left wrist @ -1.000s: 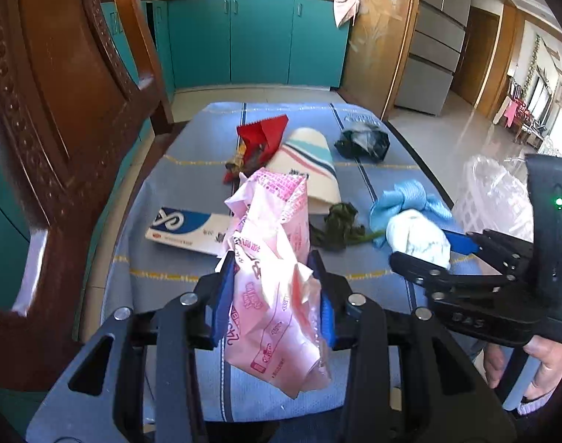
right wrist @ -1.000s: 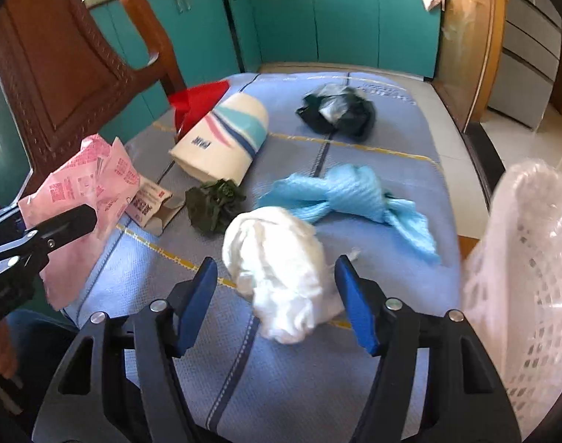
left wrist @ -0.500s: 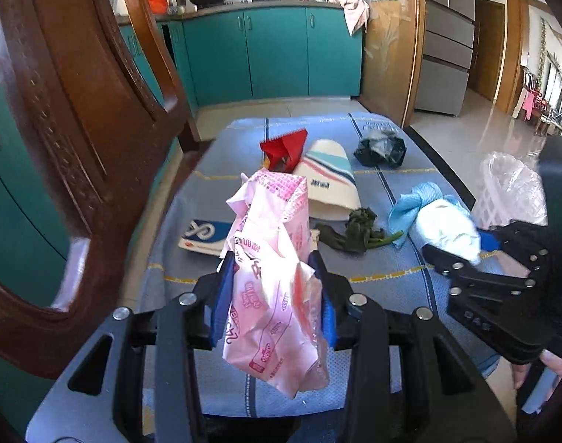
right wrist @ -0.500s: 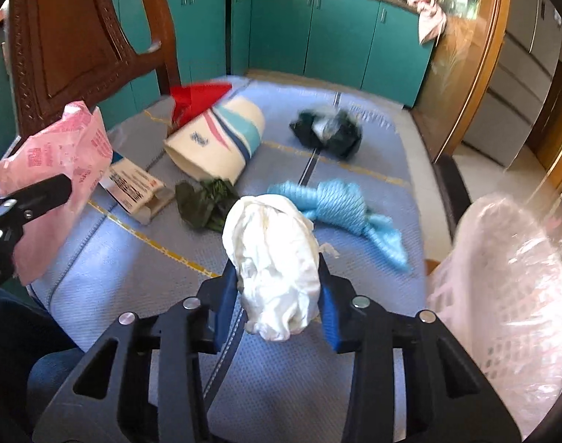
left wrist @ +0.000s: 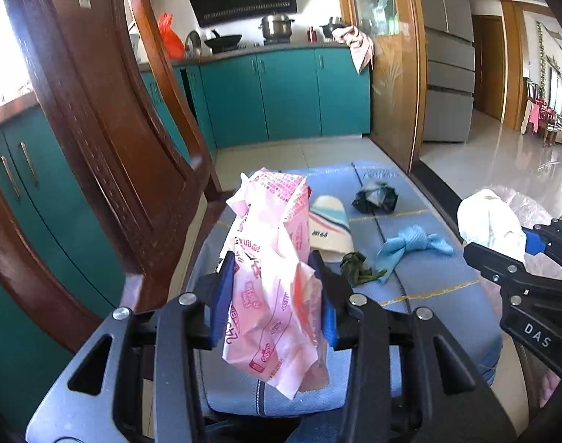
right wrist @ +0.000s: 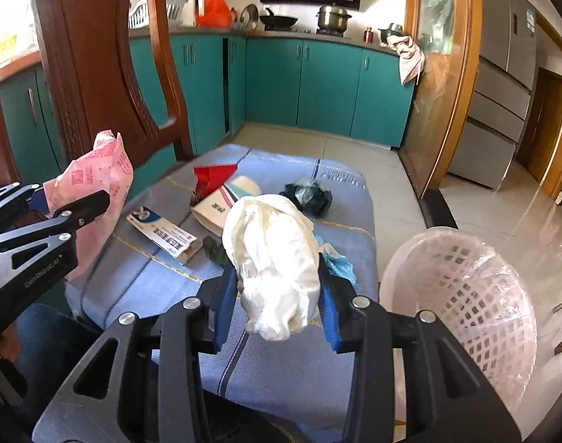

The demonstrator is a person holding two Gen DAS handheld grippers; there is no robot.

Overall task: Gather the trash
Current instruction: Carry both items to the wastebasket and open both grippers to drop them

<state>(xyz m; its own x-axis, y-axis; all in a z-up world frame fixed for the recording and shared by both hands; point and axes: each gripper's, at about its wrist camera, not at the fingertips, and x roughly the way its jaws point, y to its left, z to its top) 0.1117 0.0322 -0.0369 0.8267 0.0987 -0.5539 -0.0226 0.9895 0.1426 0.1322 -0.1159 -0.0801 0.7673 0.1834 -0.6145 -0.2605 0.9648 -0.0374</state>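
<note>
My left gripper (left wrist: 273,295) is shut on a crumpled pink printed wrapper (left wrist: 273,277) and holds it above the near end of the blue-clothed table (left wrist: 439,306). The wrapper also shows in the right wrist view (right wrist: 96,184). My right gripper (right wrist: 275,295) is shut on a white crumpled wad (right wrist: 273,254), lifted above the table beside a white lattice trash basket (right wrist: 462,295) at the right. On the table lie a light blue wad (left wrist: 414,243), a dark green scrap (left wrist: 354,265), a black bag (left wrist: 375,199), a striped paper cup (right wrist: 225,199), a red wrapper (right wrist: 210,177) and a flat carton (right wrist: 162,234).
A carved wooden chair back (left wrist: 107,155) stands close on the left. Teal kitchen cabinets (right wrist: 317,85) line the far wall, a wooden door frame (right wrist: 443,92) and a fridge (right wrist: 502,85) are on the right. Tiled floor lies beyond the table.
My right gripper closed on the white wad and lifted it off the table. Both grippers have risen and tilted up, each holding its piece of trash.
</note>
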